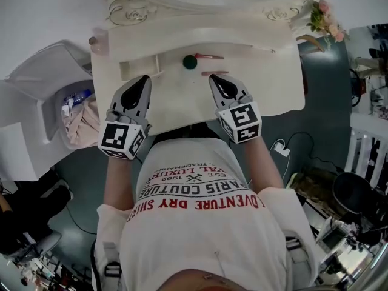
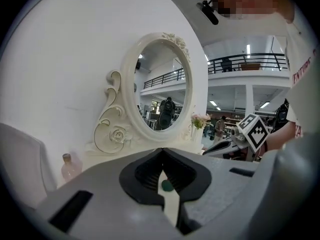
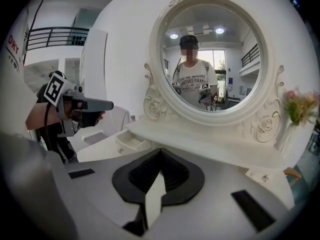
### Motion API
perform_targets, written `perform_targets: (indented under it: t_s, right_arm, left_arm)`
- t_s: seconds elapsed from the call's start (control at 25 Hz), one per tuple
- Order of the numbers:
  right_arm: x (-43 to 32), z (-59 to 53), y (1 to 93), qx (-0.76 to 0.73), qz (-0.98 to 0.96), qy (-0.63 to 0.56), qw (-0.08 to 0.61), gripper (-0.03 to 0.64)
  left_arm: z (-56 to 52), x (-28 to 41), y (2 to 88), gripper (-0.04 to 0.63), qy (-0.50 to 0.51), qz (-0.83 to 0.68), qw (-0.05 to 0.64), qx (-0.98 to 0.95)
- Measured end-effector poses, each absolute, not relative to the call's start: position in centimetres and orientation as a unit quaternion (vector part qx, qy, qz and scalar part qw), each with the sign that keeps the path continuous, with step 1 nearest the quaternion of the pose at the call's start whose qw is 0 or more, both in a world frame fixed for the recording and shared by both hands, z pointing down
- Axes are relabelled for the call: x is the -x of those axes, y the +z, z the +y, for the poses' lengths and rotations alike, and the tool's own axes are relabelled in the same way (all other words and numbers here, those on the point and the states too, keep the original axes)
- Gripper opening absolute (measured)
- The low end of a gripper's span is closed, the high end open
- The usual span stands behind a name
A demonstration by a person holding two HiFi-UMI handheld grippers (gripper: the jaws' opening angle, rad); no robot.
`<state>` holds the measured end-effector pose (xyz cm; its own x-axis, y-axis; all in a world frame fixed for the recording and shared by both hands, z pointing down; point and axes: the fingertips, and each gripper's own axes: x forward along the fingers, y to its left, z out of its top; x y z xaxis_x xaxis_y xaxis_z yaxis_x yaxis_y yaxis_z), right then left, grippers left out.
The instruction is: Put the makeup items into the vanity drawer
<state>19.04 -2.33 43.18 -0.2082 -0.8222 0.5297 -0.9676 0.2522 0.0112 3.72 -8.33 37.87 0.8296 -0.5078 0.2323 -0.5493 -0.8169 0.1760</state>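
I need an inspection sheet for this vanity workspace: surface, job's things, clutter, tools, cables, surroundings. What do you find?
Surface: white vanity tabletop, things lie near its back.
Job's things: round dark green makeup item, slim red stick and slim pinkish stick on the tabletop; small white drawer open, nothing seen inside.
Clutter: pink glass bottle at back left; pink flowers at back right.
Tools: left tool and right tool both shut, holding nothing.
Cables: white cable with plug on the floor, right side.
Surroundings: open white bin with rubbish at left; oval white-framed mirror behind.
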Motion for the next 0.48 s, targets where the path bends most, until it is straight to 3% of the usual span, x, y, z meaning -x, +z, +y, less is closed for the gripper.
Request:
perform_targets:
  t_s: [0.36,0.48]
  right_arm:
    - [-21.7,-4.4,51.5,-0.482,-0.756,0.258,0.360,-0.002]
    - [-22.3,-4.4,53.9,-0.426,-0.763,0.261,0.410,0.064]
  left_arm:
    - [-10.2,-6.6,40.4,0.008,0.093,-0.299,0.127,-0.941]
    - [-10.7,-7.4,41.5,0.008,0.104,-0.321,0.140,-0.931]
